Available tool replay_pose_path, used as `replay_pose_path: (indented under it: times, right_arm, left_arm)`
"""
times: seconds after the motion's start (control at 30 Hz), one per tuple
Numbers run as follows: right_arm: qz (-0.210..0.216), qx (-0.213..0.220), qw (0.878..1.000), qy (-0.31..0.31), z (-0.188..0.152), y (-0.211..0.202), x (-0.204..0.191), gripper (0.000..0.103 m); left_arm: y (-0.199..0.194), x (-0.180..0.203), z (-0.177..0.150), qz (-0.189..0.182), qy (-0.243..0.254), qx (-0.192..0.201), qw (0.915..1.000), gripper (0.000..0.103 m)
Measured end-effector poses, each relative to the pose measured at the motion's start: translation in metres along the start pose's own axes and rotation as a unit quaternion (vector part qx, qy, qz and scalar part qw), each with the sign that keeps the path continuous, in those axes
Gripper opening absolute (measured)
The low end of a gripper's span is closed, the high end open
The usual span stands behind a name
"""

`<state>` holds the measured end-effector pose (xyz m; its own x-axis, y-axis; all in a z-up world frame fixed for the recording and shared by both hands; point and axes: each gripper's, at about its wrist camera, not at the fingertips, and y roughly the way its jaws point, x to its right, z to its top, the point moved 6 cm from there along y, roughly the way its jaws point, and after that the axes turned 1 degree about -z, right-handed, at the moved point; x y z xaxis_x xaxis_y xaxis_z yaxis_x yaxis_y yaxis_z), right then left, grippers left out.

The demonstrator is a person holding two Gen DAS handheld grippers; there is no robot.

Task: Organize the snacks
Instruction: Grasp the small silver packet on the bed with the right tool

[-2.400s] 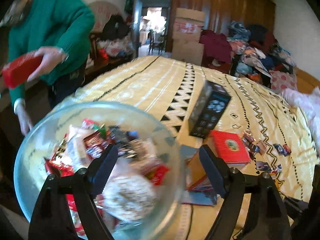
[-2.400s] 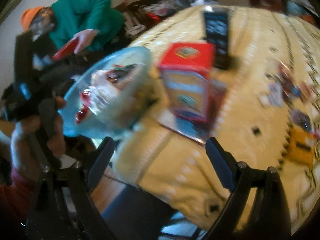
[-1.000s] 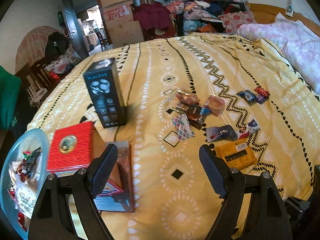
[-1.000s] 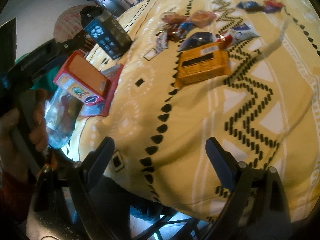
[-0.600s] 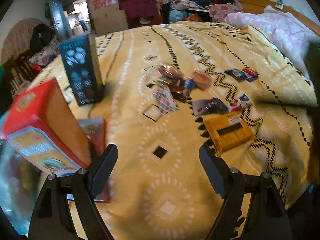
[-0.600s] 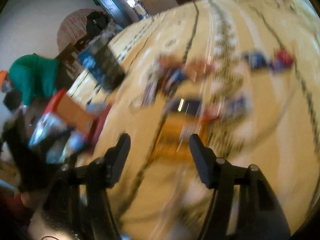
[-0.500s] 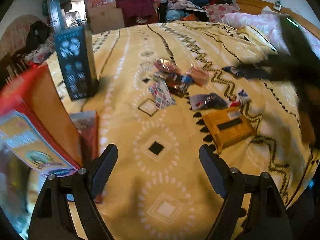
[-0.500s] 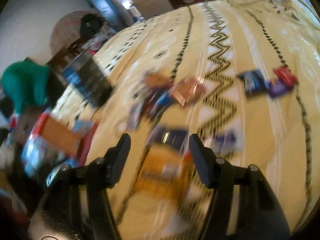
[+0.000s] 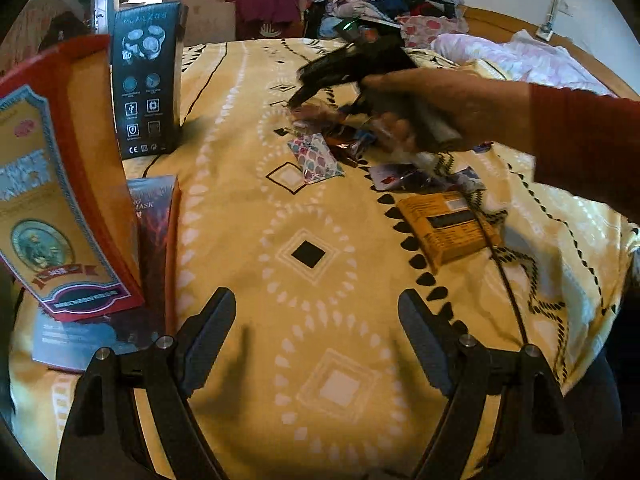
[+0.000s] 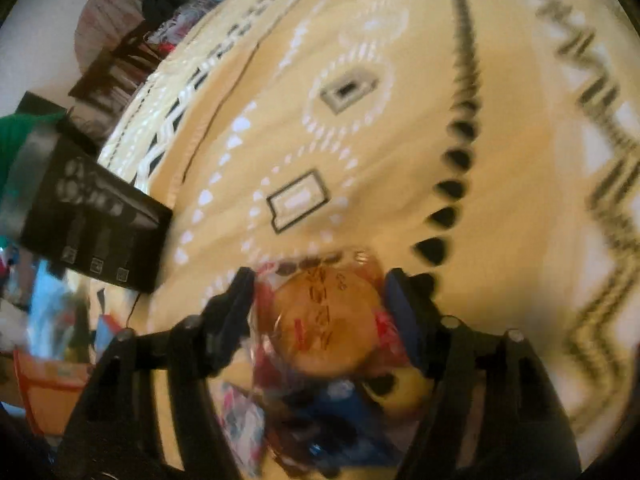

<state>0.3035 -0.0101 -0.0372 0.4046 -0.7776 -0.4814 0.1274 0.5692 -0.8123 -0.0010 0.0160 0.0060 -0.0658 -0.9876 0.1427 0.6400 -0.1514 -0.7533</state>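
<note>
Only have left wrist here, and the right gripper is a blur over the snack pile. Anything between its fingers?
Observer: Yes. A round bun in a clear wrapper sits between the fingers of the right gripper. The jaws have just been opening, and it's too blurred to tell if they grip.
Operator: Anything under it?
Observer: A blue wrapper lies just below the bun.
Operator: Anyone else nearby?
Observer: A green garment shows at the left edge, beyond the black box.
</note>
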Motion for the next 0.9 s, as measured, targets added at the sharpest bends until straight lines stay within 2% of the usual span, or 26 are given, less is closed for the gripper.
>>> replay_pose_path:
  times: [0.03,0.13,0.3,0.37,0.43,0.5,0.57,0.63,0.7,0.8,0.9]
  right_arm:
    - [-0.005,-0.010,1.000,-0.004,-0.005,0.005,-0.004,0.071]
    - [-0.037,-0.029,0.996,-0.080,-0.041,0.005,-0.035,0.071]
    - [-0.009,-0.066,0.985,-0.160,-0.144,-0.016,-0.087,0.072]
    - [-0.003,-0.056,0.983,-0.173,-0.184,-0.035,-0.098,0.072]
    - [0.016,-0.024,0.986,-0.167,-0.215,-0.065,-0.104,0.074]
    - [0.030,-0.003,0.988,-0.150,-0.239,-0.090,-0.101,0.075]
    - [0.024,0.023,0.992,-0.122,-0.260,-0.114,-0.087,0.075]
    - [-0.001,0.039,0.994,-0.100,-0.271,-0.130,-0.072,0.077]
    - [-0.003,0.047,0.996,-0.073,-0.275,-0.135,-0.066,0.077]
    - [-0.021,0.049,0.996,-0.071,-0.267,-0.127,-0.064,0.077]
    - [-0.055,0.063,0.992,-0.096,-0.241,-0.121,-0.073,0.080]
  left_arm:
    - [-0.003,-0.001,0.000,-0.003,-0.002,0.002,1.0000,0.085]
    - [-0.013,-0.007,0.002,-0.007,-0.010,0.009,0.9999,0.085]
    - [-0.030,-0.015,-0.007,-0.005,-0.011,0.014,0.9998,0.085]
    - [-0.038,-0.017,-0.016,-0.005,-0.012,0.011,0.9999,0.085]
    - [-0.044,-0.020,-0.026,-0.009,-0.018,0.005,0.9998,0.085]
    - [-0.047,-0.023,-0.037,-0.010,-0.029,-0.006,0.9995,0.085]
    - [-0.046,-0.027,-0.045,-0.010,-0.040,-0.015,0.9990,0.085]
    - [-0.046,-0.027,-0.048,-0.009,-0.043,-0.019,0.9988,0.085]
    - [-0.046,-0.027,-0.049,-0.008,-0.043,-0.016,0.9989,0.085]
    - [-0.048,-0.025,-0.047,-0.008,-0.048,-0.012,0.9987,0.085]
    - [-0.049,-0.025,-0.042,-0.005,-0.046,-0.009,0.9989,0.085]
